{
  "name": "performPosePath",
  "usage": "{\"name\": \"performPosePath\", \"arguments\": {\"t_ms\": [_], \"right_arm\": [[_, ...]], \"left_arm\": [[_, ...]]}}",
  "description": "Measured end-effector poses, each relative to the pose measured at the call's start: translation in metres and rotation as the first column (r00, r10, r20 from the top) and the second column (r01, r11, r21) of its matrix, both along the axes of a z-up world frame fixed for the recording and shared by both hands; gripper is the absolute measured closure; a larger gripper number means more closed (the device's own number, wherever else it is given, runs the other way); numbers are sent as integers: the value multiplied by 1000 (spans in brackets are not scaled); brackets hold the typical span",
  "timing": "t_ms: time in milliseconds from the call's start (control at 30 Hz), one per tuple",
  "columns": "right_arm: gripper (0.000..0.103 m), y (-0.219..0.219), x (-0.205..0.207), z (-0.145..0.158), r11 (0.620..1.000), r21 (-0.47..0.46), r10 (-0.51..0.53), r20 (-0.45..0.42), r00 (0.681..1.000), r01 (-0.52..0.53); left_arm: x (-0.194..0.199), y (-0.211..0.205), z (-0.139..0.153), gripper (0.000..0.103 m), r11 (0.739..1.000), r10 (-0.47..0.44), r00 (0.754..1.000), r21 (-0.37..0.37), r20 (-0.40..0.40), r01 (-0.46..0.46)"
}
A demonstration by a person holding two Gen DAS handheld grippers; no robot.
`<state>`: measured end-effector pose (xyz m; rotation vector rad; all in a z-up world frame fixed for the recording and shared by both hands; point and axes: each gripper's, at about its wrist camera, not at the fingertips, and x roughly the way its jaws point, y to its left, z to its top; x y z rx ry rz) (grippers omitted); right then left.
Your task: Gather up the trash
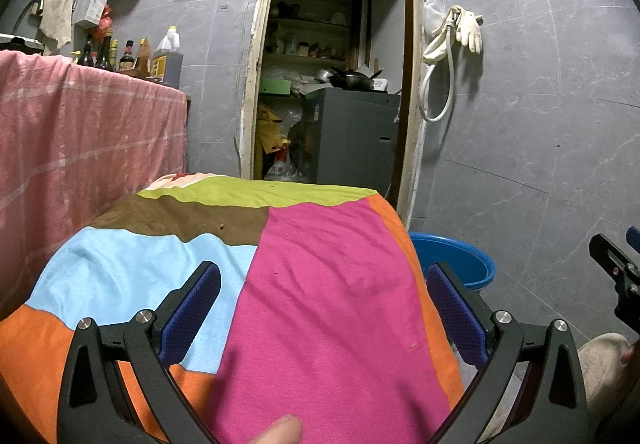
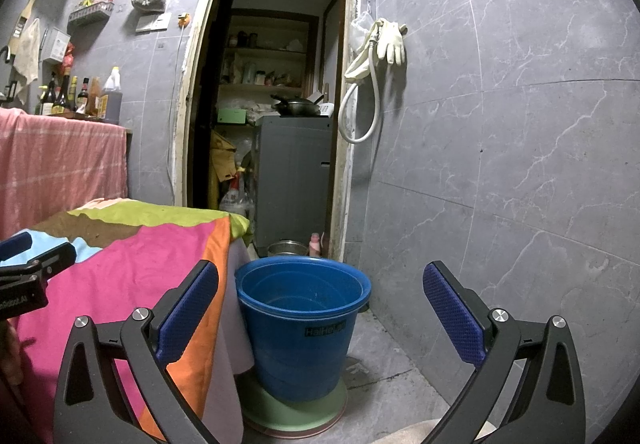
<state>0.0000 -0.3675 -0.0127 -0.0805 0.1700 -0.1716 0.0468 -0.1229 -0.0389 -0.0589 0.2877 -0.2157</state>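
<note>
A table under a patchwork cloth of pink, blue, brown, green and orange fills the left wrist view. My left gripper hovers open above it with nothing between its blue pads. A few tiny crumbs dot the cloth. A blue bucket stands on the floor at the table's right side, on a green lid. My right gripper hangs open in front of the bucket, holding nothing. The bucket's rim also peeks past the table edge in the left wrist view.
A pink cloth covers a counter on the left, with bottles on top. An open doorway leads to a pantry with a grey appliance. White gloves and a hose hang on the grey tiled wall. A metal bowl sits behind the bucket.
</note>
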Motion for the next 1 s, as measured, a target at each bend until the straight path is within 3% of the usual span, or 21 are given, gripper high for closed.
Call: {"name": "performPosePath", "arguments": {"t_ms": [1000], "right_arm": [[0, -1, 0, 1, 1000, -1, 1, 0, 1000, -1]], "left_arm": [[-3, -1, -5, 2, 1000, 1, 1000, 8, 5, -1]]}}
